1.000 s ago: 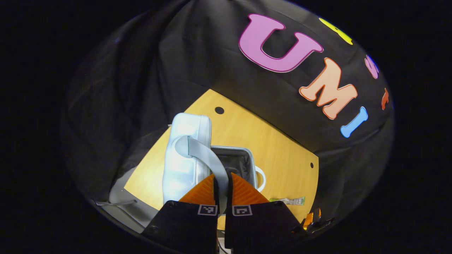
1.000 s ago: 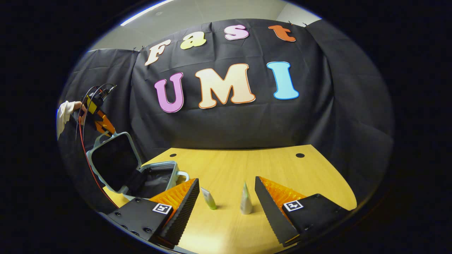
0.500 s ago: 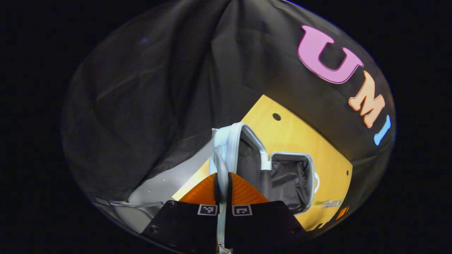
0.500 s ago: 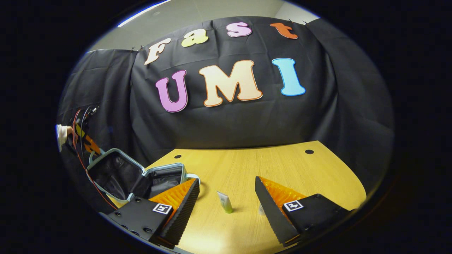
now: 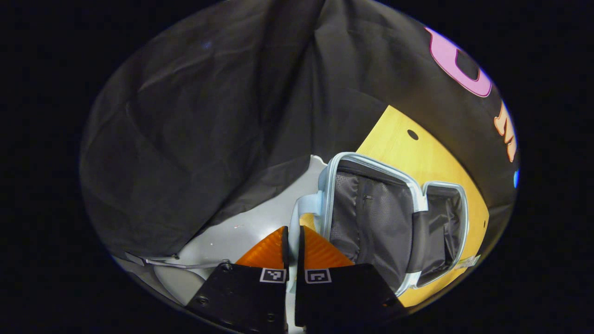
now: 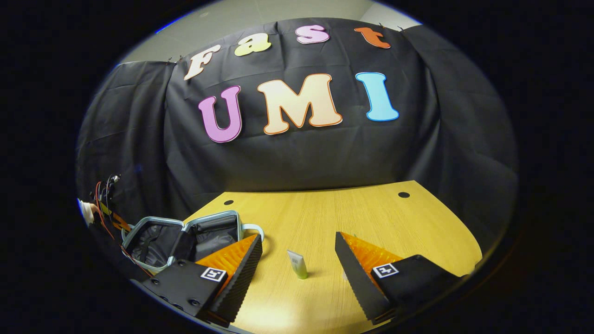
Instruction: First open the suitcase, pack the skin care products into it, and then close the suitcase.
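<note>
Pale blue shell and grey lining mark the small suitcase (image 5: 394, 218), which lies opened out at the left end of the wooden table (image 6: 352, 218), both halves showing their fabric insides. The lid half hangs over toward the table edge, and the left gripper (image 5: 292, 239) holds the lid's pale handle strap (image 5: 304, 206) between its orange fingers, which stand almost together with the strap pinched in the thin gap. That hold looks meant to steady the lid while it goes flat, so it neither drops nor pulls the case off the edge. In the right gripper view the same case (image 6: 185, 236) sits beside the left gripper (image 6: 109, 218), and the opening step seems all but done.

The right gripper (image 6: 299, 264) waits low over the table with its jaws wide and empty, framing a small white-and-green skin care tube (image 6: 297, 264) that stands cap down just ahead of it. A second tube seems to be tucked behind its right finger (image 6: 357, 269), though too little shows to be sure. Lined up like this, it is probably readied for the first pick.
</note>
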The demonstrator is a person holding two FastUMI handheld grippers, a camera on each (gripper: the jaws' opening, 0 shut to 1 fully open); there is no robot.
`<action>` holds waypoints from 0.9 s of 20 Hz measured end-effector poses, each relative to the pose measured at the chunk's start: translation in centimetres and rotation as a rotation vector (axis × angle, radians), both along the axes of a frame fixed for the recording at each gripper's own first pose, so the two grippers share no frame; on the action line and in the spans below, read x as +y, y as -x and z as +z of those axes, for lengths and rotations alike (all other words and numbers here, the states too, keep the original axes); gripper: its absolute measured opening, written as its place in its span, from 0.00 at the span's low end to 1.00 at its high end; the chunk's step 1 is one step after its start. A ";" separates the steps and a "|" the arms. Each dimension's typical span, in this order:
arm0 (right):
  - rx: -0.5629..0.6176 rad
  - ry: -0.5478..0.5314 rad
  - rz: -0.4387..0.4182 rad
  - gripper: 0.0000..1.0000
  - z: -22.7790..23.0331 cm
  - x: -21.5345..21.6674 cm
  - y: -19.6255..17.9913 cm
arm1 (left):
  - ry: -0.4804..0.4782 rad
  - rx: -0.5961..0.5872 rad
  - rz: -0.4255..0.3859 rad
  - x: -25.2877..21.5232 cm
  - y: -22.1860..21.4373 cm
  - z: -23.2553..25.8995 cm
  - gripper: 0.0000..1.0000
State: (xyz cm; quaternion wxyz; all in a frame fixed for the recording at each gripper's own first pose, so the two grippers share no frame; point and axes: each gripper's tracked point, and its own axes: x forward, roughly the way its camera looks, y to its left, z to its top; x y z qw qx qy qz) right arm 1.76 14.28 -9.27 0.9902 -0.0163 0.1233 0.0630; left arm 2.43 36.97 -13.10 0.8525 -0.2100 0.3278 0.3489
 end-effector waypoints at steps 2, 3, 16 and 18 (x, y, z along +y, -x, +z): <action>-0.001 0.006 -0.010 0.98 0.2 -0.5 -0.2 | 0.001 0.015 -0.002 -0.6 -0.7 0.8 0.01; 0.001 0.007 -0.015 0.98 0.2 -0.8 -0.3 | -0.002 0.016 0.001 -0.4 -0.7 0.7 0.01; 0.043 0.002 0.019 0.98 -0.9 -3.4 -1.4 | -0.117 0.029 -0.005 -8.4 -1.9 5.3 0.93; 0.058 0.012 0.041 0.98 -1.2 -4.2 -1.3 | -0.130 -0.007 -0.040 -13.1 -2.1 6.7 0.95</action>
